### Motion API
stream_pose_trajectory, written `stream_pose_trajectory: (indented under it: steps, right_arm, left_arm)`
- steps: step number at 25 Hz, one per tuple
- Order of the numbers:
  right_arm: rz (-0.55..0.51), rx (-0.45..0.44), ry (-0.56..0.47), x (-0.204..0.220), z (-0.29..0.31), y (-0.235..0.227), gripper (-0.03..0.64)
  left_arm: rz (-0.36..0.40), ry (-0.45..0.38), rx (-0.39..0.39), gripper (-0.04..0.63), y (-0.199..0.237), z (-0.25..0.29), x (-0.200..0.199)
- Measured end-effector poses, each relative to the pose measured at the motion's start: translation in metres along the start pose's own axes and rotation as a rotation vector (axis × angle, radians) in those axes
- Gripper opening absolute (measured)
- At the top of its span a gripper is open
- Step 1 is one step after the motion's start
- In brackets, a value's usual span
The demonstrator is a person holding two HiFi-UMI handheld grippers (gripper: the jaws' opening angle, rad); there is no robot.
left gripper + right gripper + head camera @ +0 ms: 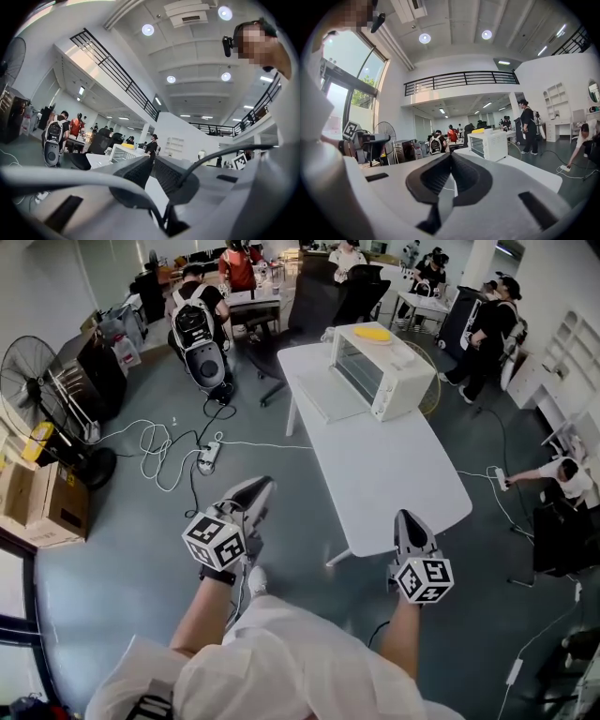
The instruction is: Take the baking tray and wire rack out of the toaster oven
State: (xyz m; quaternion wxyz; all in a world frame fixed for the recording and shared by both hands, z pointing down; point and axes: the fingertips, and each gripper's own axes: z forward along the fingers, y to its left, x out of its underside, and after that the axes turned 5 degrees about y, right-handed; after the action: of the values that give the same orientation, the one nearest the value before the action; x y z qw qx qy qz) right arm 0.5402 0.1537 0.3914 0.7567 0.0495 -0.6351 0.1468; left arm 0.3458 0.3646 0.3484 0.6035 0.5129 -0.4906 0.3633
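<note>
A white toaster oven [375, 371] stands at the far end of a long white table [394, 474], with a yellow object [372, 334] on its top. Its door looks folded down toward the table. I cannot make out the baking tray or wire rack inside it. My left gripper [246, 498] hangs over the floor left of the table, its jaws a narrow gap apart and empty [152, 161]. My right gripper [410, 526] hovers at the table's near corner, shut on nothing [451, 157]. Both gripper views show the oven [123, 151] [489, 144] far ahead.
A standing fan [28, 381] and cardboard boxes [42, 502] are at the left. A power strip with cables [208, 457] lies on the floor. Office chairs [272, 343] and several people fill the back; one person crouches at the right [562, 474].
</note>
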Motion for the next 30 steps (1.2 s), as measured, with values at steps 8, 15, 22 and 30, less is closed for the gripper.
stream_pose_trajectory:
  steps: [8, 15, 22, 30]
  right_arm:
    - [0.000, -0.052, 0.036, -0.002, 0.089, 0.035, 0.009]
    - [-0.015, -0.076, 0.066, -0.013, 0.185, 0.068, 0.014]
    - [-0.023, -0.065, 0.071, -0.018, 0.267, 0.097, 0.015]
    - [-0.019, -0.052, 0.116, -0.007, 0.330, 0.104, 0.015]
  left_arm:
    - [-0.018, 0.003, -0.067, 0.034, 0.089, -0.007, -0.015]
    - [-0.019, -0.017, -0.119, 0.034, 0.191, -0.006, -0.046]
    - [0.009, -0.022, -0.118, 0.034, 0.282, 0.000, -0.069]
    - [-0.028, -0.005, -0.114, 0.034, 0.347, 0.022, -0.062]
